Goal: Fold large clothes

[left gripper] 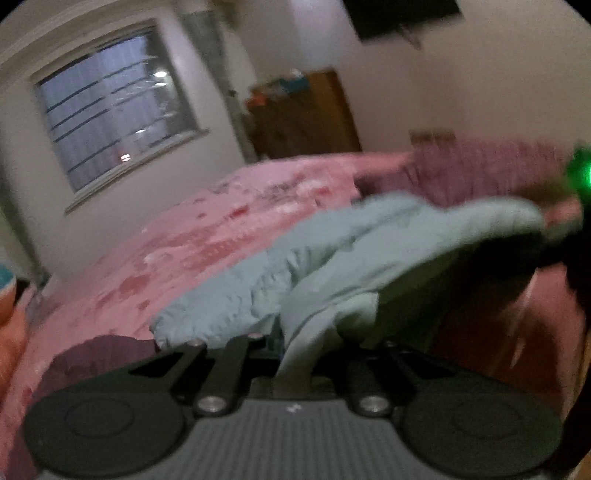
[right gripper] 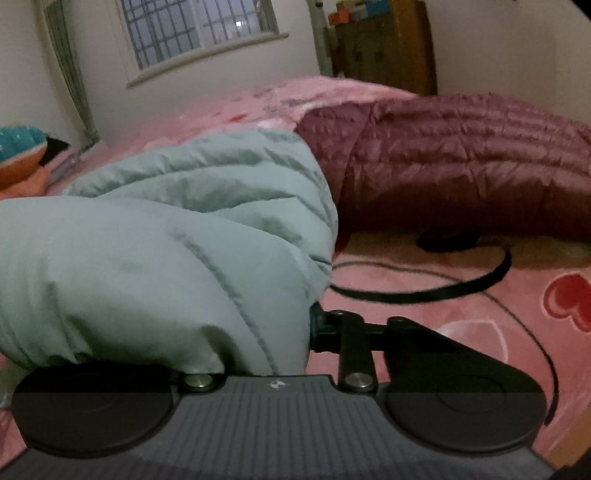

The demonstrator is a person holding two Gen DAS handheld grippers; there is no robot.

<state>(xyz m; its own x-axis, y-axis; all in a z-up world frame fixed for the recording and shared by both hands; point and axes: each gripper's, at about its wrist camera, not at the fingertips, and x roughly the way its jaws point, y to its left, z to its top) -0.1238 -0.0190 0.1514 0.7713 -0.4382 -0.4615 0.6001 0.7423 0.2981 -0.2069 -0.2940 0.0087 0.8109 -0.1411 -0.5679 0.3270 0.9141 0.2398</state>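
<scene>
A pale green padded jacket lies bunched on the pink bed. In the left wrist view, my left gripper is shut on a fold of it, and the cloth stretches away to the right, lifted off the bed. In the right wrist view the same jacket bulges over the left half of my right gripper, which is shut on its edge; the fingertips are hidden under the fabric. The left view is blurred.
A maroon quilted jacket lies across the bed behind the green one. A black strap and cord lie on the pink cover. A window, a wooden cabinet and a pillow stand around the bed.
</scene>
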